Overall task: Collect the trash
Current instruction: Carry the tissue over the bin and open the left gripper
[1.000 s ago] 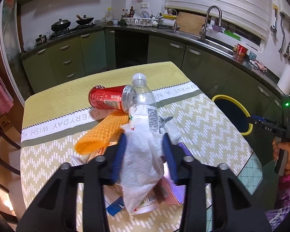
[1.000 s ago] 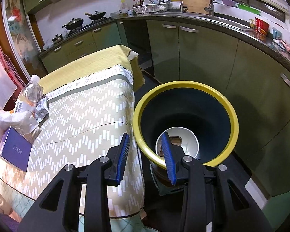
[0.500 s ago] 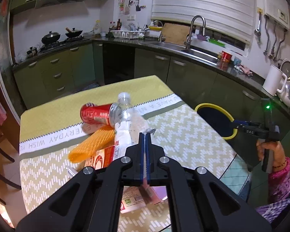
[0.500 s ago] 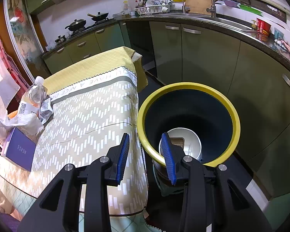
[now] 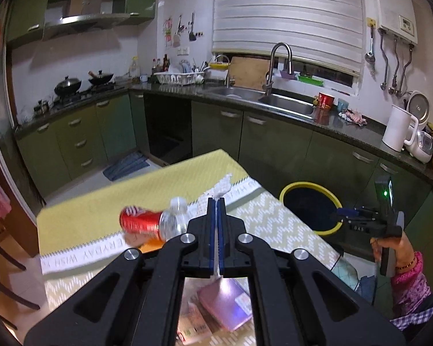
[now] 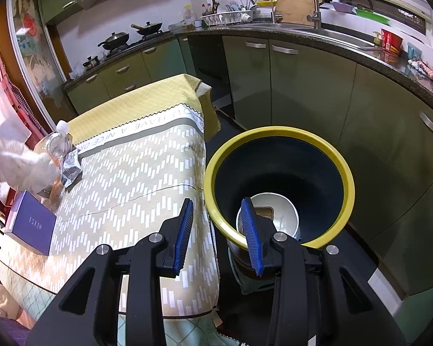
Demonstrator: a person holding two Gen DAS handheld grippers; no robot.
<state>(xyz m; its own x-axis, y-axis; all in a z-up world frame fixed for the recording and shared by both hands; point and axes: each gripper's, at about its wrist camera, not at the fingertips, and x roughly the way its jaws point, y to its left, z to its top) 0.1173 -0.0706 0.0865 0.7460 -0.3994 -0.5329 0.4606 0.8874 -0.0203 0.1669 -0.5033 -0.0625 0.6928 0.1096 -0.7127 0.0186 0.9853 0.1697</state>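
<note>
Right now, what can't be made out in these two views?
- Tissue in the shut left gripper: left wrist view, fingers hide most of it.
- Orange netting: same view, behind can and gripper body.
- Bin contents: right wrist view, finger covers part of the white bowl.

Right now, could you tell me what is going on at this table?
A person is clearing trash with a gripper in each hand. The left gripper is shut on a white tissue, held above the table. A red can, a bottle and a purple box lie on the table. The right gripper is open and empty over the yellow-rimmed bin, which already holds a white bowl.
</note>
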